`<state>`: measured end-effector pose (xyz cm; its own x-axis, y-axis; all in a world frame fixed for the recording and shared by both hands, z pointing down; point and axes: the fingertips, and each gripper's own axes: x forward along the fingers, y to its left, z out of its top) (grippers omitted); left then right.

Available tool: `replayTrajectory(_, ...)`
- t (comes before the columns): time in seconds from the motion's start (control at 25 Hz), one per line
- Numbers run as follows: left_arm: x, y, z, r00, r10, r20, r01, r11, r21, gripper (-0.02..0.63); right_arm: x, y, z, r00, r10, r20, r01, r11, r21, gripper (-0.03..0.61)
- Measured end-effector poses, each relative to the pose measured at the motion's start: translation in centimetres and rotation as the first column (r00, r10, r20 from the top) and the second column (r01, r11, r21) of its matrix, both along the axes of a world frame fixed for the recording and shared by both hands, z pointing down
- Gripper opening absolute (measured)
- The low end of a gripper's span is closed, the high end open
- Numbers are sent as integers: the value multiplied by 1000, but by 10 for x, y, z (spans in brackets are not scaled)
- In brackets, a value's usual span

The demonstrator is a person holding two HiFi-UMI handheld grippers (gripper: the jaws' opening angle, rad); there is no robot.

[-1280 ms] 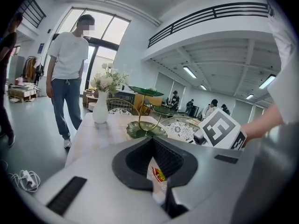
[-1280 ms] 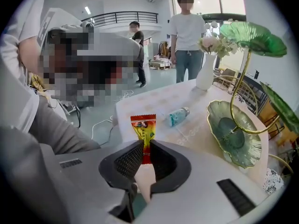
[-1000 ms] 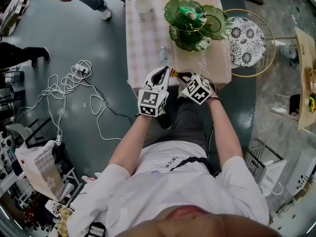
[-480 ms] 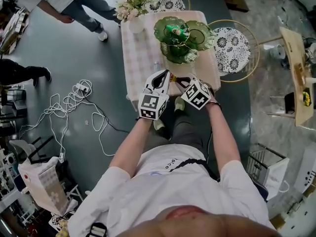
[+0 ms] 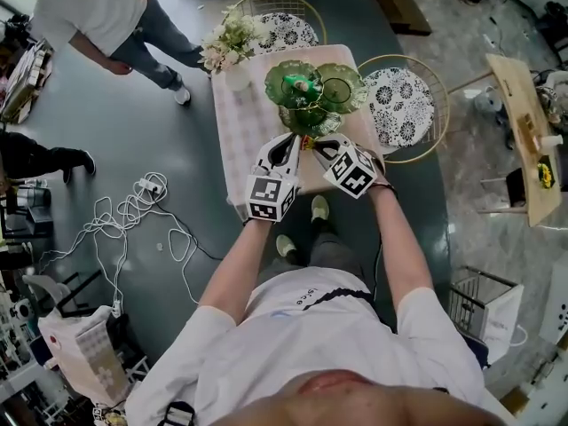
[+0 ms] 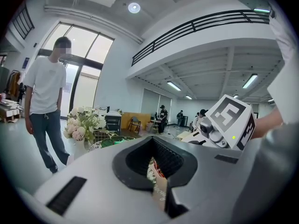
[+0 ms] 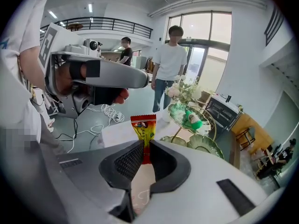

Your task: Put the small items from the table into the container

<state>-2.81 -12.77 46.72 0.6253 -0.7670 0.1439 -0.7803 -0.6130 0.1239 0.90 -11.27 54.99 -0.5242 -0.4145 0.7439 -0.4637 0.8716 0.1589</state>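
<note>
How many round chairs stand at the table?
2. The far chair stands at the table's far end, by the flowers; the side chair at its right side. No third seems hidden.

Red-yellow packet (image 7: 143, 129), perhaps checked tablecloth (image 5: 244, 122)

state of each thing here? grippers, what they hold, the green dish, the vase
left gripper, shut on patterned packet
right gripper, shut on red and yellow sachet
green tiered dish, upright on the table, green and white item lying in one tier
flower vase, upright
</note>
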Motion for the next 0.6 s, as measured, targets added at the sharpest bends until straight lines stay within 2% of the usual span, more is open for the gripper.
replayTrajectory(0.32, 17, -35, -19, 1000, -24, -7, 24, 999, 24, 6, 16, -43, -27, 1000, -11, 2, 10, 999, 42, 52)
replayTrajectory(0.6, 8, -71, -16, 996, -88, 13, 88, 996, 10, 6, 5, -96, -31, 999, -49, 7, 48, 997, 64, 52)
